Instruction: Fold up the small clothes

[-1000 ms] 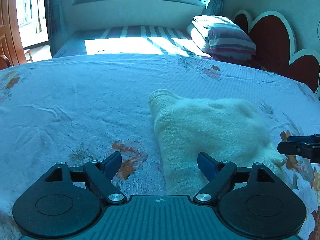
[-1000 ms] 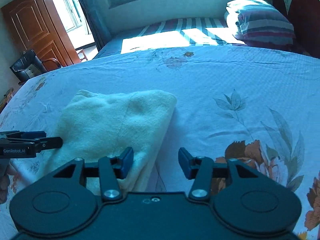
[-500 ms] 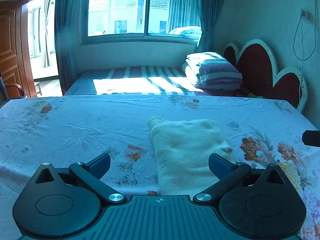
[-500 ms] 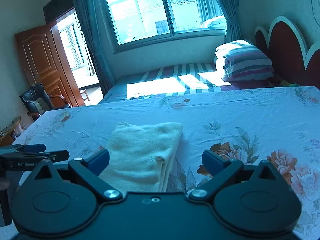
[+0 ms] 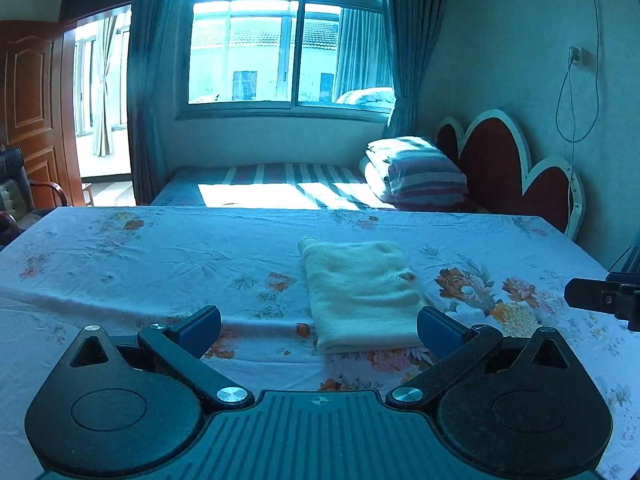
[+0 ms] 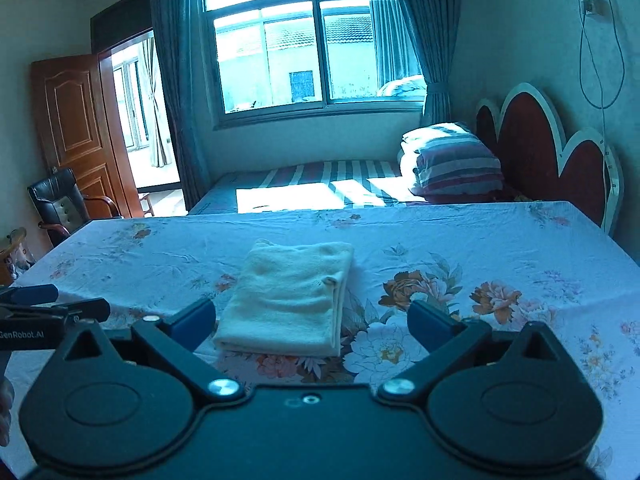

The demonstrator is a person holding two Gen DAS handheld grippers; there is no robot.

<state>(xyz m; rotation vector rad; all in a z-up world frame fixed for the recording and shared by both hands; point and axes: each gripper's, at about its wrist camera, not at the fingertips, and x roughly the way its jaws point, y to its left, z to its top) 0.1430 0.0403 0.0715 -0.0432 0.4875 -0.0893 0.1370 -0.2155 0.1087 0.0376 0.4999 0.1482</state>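
A cream knitted garment (image 5: 360, 292) lies folded into a neat rectangle on the floral bedsheet (image 5: 140, 264). In the right wrist view the same folded garment (image 6: 288, 300) rests flat, its folded edges on the right. My left gripper (image 5: 319, 328) hangs open above the near edge of the bed, with nothing between its blue pads. Held back and above the garment, my right gripper (image 6: 312, 322) is also open and empty. Each gripper shows at the side of the other's view: the right one (image 5: 600, 300), the left one (image 6: 48, 308).
Behind the floral bed stands a second bed with a striped cover (image 5: 280, 180) and stacked pillows (image 5: 416, 172). A red heart-shaped headboard (image 5: 500, 164) is at the right. A wooden door (image 6: 72, 128) and a black chair (image 6: 60, 200) are at the left.
Both grippers pulled back and rose away from the folded garment, and their jaws spread wider. The garment stays flat where it was left.
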